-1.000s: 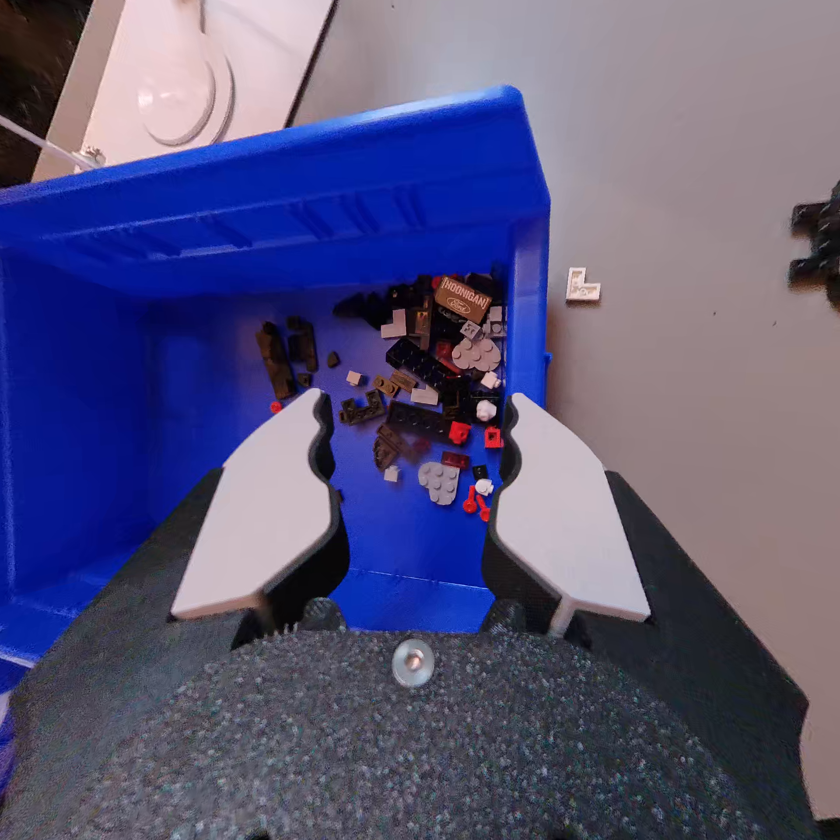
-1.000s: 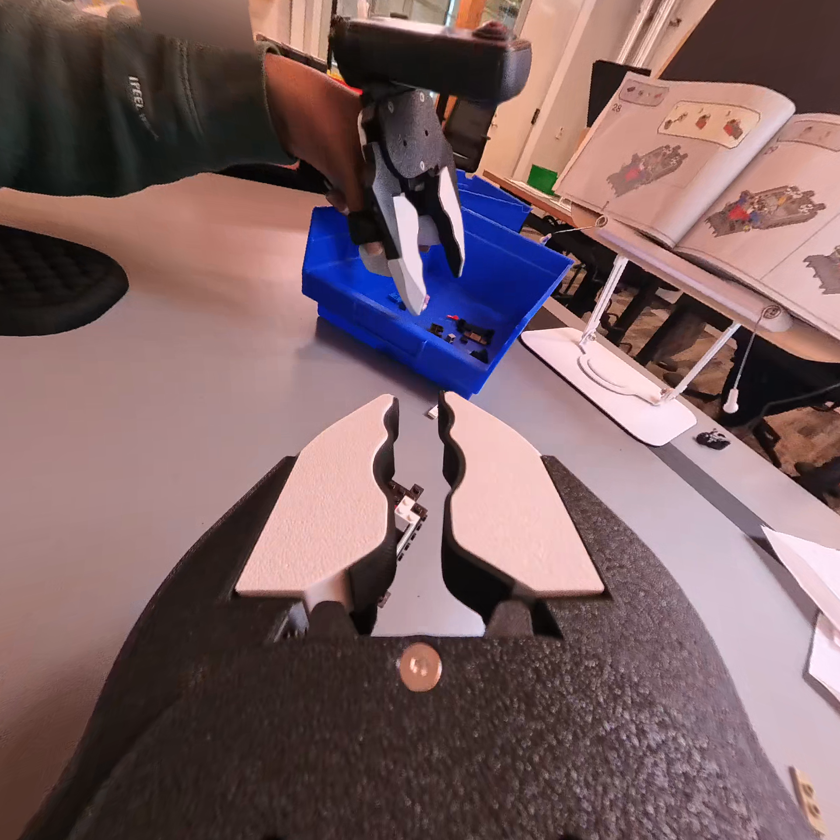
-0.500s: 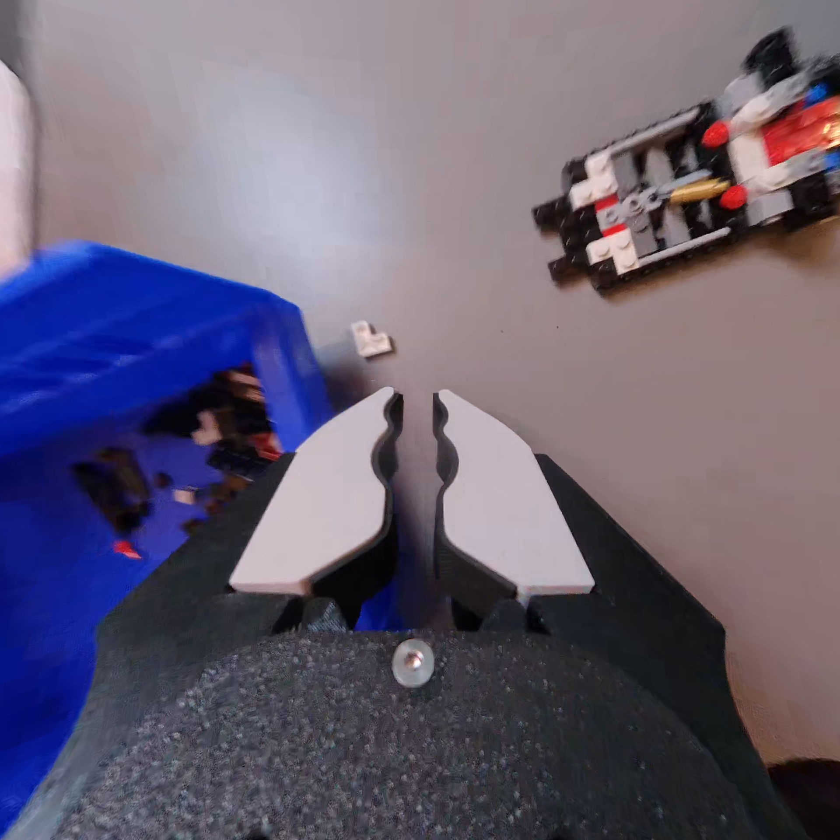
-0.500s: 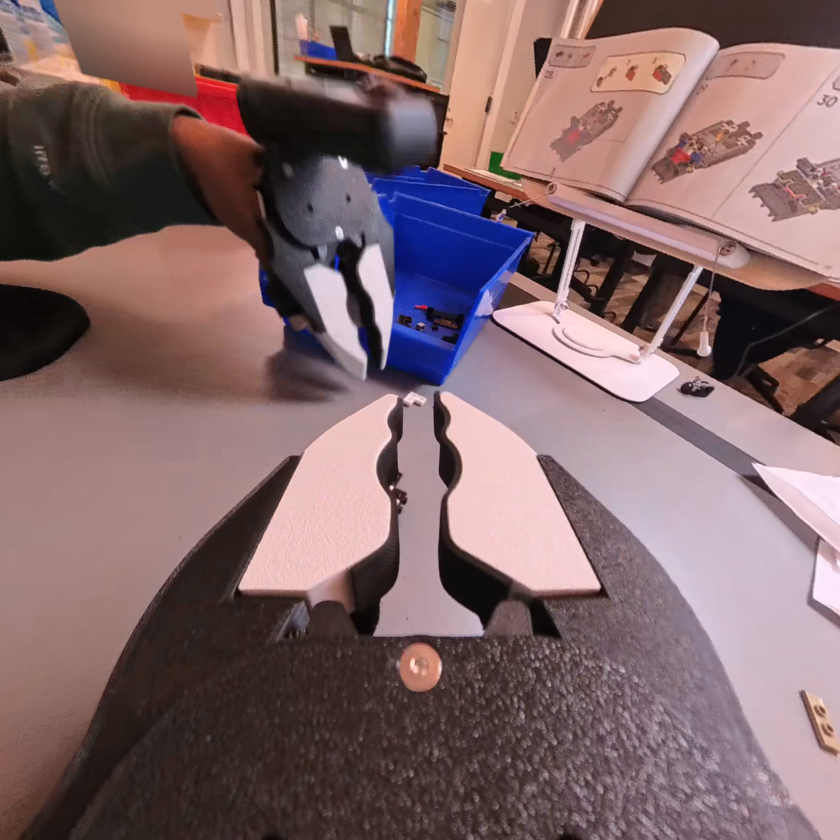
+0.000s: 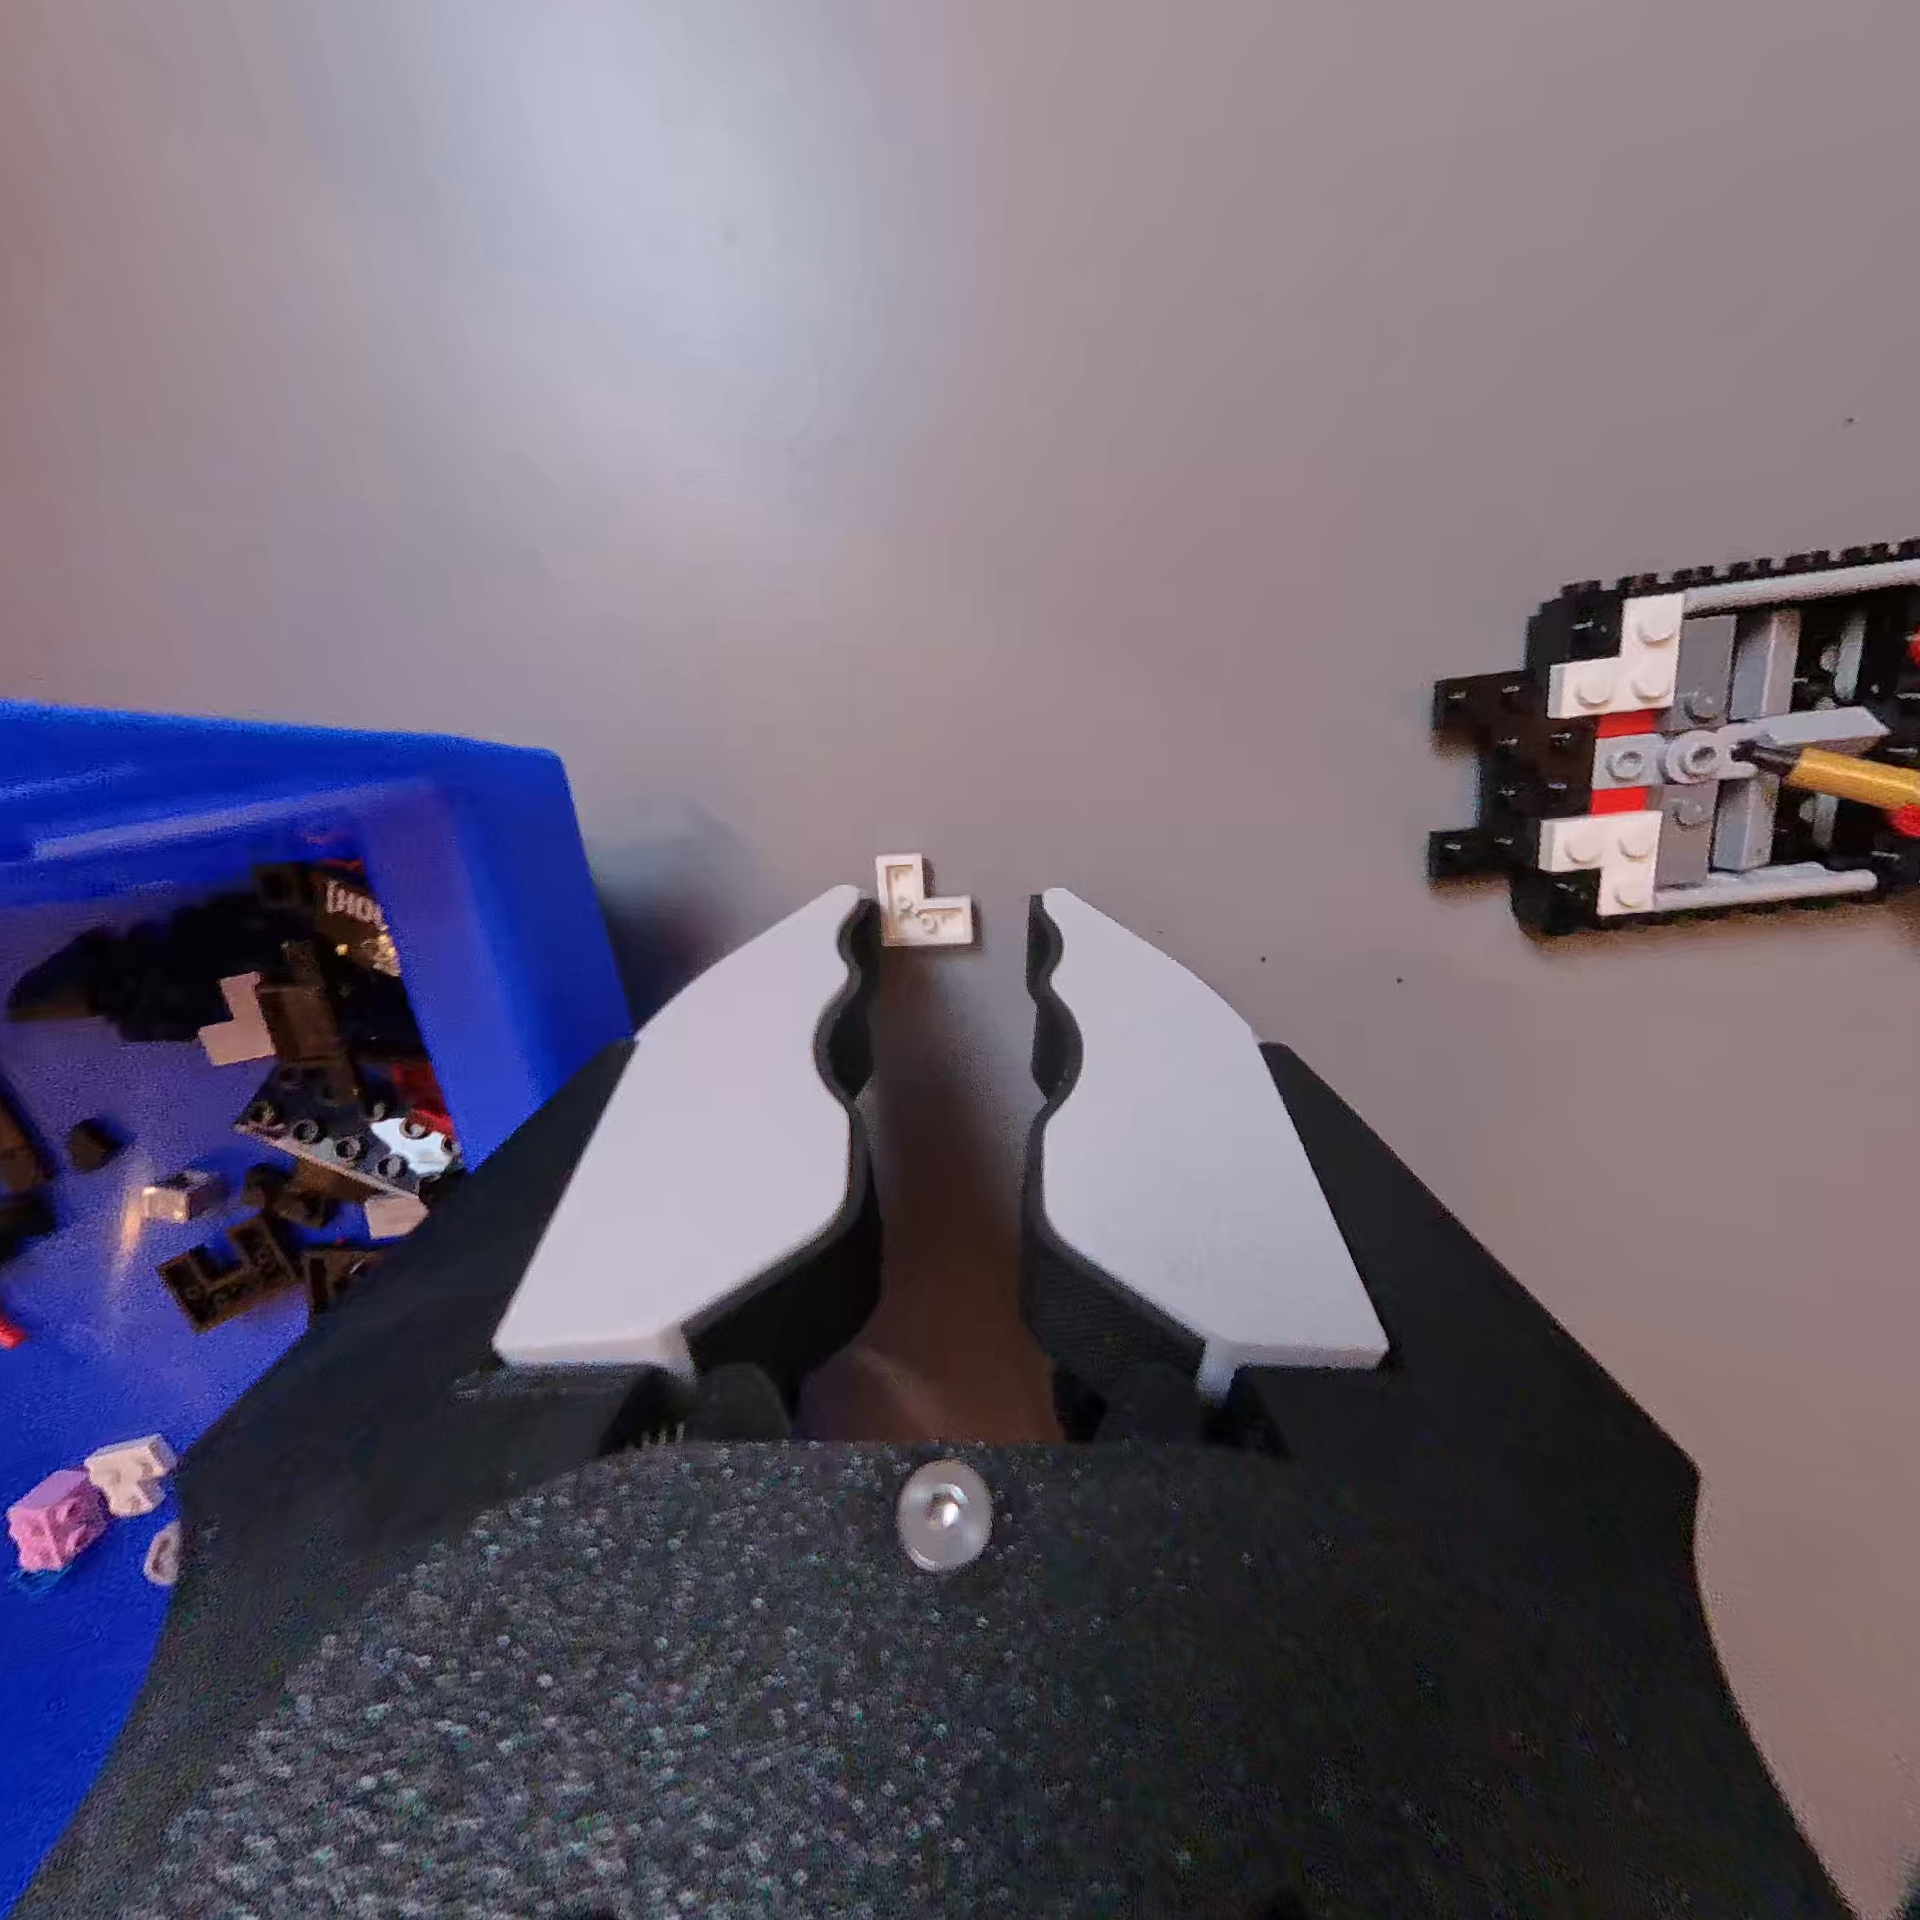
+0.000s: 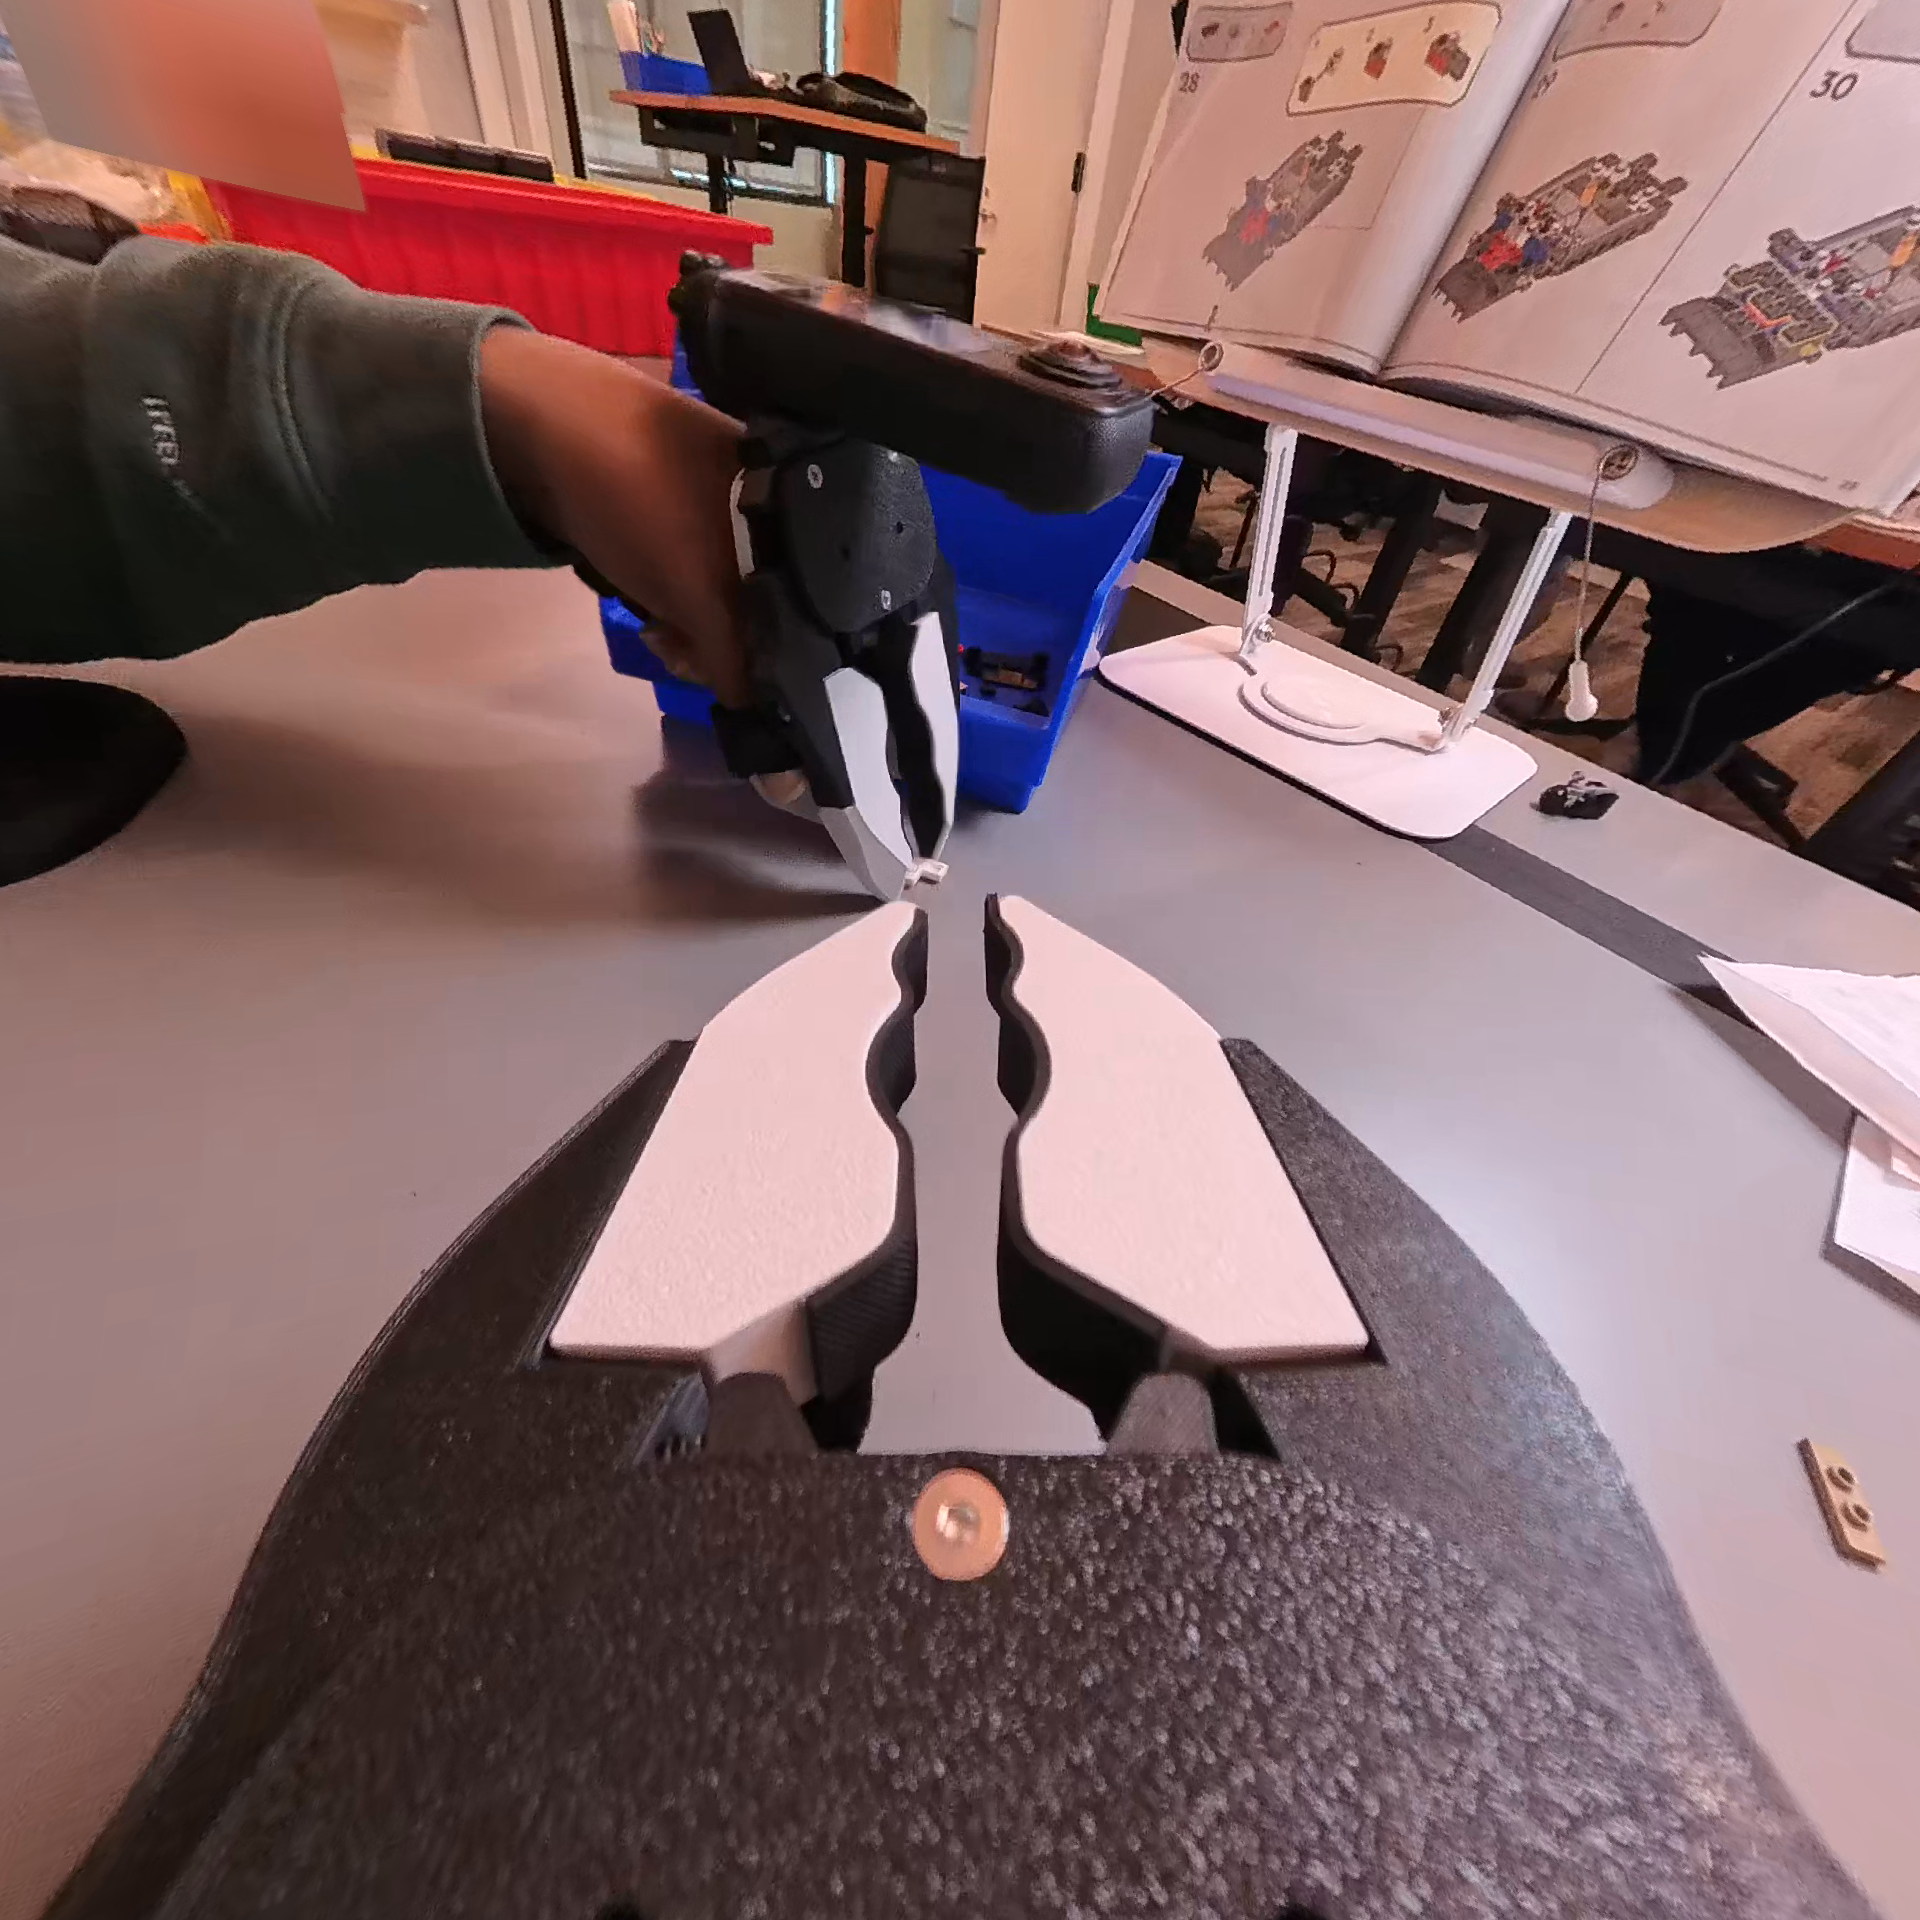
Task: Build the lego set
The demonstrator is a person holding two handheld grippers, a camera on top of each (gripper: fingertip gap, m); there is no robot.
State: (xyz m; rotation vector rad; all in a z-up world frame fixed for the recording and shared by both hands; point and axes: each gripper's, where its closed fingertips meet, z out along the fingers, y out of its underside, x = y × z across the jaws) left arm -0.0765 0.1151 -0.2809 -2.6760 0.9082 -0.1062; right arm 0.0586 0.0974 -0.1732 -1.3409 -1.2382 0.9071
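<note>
Hovering my left fingers (image 5: 948, 904) over the grey surface (image 5: 935, 416), spread apart around a small white L-shaped brick plate (image 5: 924, 916). The plate lies flat on the surface between the tips, close against the left-hand tip and with a gap to the other one. From the right wrist view, the same left fingers (image 6: 914, 868) point down with the tips at the white plate (image 6: 928, 871); can't tell if they touch it.

Blue plastic bin (image 5: 499, 935) sits just to the left, holding loose black, grey, white and red bricks (image 5: 301, 1049). A partly built black, white and grey brick vehicle (image 5: 1704, 769) lies on the surface well off to the right, cut off by the frame edge.

My right fingers (image 6: 954, 914) are low over the surface, parted by a narrow gap with nothing between them, tips just short of the left fingers. Beyond: a white stand (image 6: 1320, 727) carrying an open instruction booklet (image 6: 1558, 208), white paper sheets (image 6: 1860, 1039) at the right edge, a small tan two-stud plate (image 6: 1842, 1516) near my right side.
</note>
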